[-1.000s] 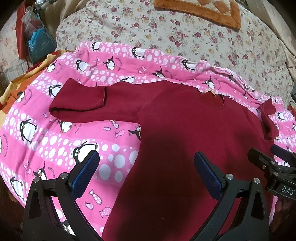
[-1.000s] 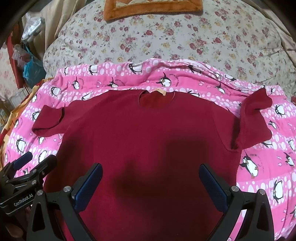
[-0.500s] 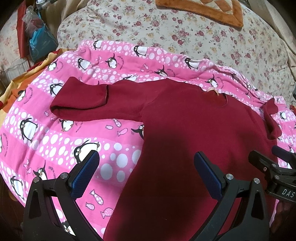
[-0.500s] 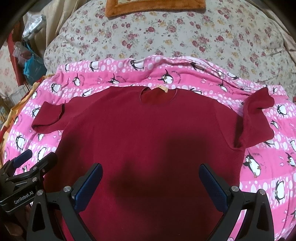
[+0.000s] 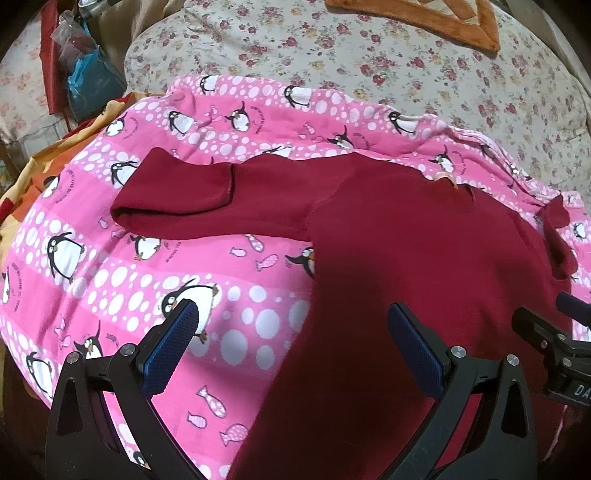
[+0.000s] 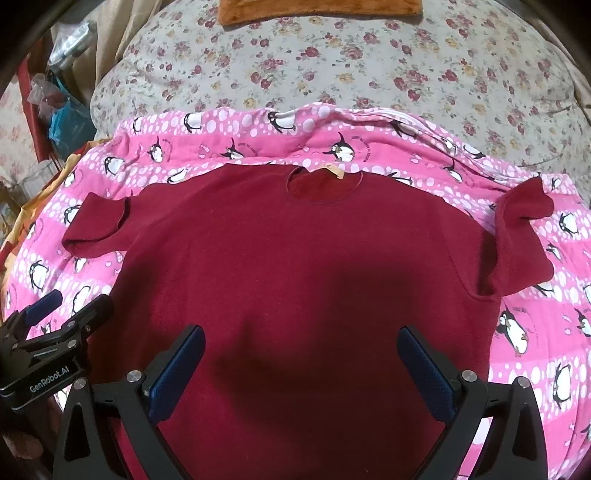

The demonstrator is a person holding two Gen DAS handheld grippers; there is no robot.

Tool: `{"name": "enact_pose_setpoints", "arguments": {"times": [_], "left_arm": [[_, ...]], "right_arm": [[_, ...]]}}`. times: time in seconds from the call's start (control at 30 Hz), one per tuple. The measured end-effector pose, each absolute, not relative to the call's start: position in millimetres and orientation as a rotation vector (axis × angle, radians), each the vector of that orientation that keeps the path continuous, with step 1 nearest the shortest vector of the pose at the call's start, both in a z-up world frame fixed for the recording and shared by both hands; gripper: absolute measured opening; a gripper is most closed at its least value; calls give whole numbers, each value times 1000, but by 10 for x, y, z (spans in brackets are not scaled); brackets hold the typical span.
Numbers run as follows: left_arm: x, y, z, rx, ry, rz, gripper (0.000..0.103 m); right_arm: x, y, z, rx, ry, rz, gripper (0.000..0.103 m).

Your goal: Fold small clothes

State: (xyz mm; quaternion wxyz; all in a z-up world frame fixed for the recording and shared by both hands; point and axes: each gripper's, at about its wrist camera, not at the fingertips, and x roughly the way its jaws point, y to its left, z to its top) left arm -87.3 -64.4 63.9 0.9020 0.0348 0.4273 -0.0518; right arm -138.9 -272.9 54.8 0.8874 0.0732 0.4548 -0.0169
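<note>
A dark red long-sleeved top [image 6: 303, 258] lies spread front up on a pink penguin blanket [image 6: 535, 332], neck hole at the far side. Its left sleeve [image 5: 192, 199] is folded back on itself; its right sleeve [image 6: 517, 240] is bunched and turned up. My left gripper [image 5: 291, 339] is open and empty above the top's left edge near the hem. My right gripper [image 6: 301, 354] is open and empty above the lower middle of the top. Each gripper shows at the edge of the other's view.
A floral quilt [image 6: 332, 66] lies beyond the blanket with an orange cloth [image 6: 317, 11] at its far side. Bags and clutter [image 5: 85, 74] stand at the far left. An orange-yellow cloth [image 5: 40, 173] lies under the blanket's left edge.
Both grippers have moved slightly toward the near end of the top; the garment sits a little farther away in both views. The cloth itself has not moved.
</note>
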Motion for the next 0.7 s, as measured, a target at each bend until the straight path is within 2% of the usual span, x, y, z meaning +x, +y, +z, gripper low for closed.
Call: {"name": "enact_pose_setpoints", "arguments": {"times": [0.7], "left_arm": [[-729, -528, 533, 59, 912, -70, 102]], "right_arm": [[-1257, -2695, 422, 116, 978, -39, 103]]}}
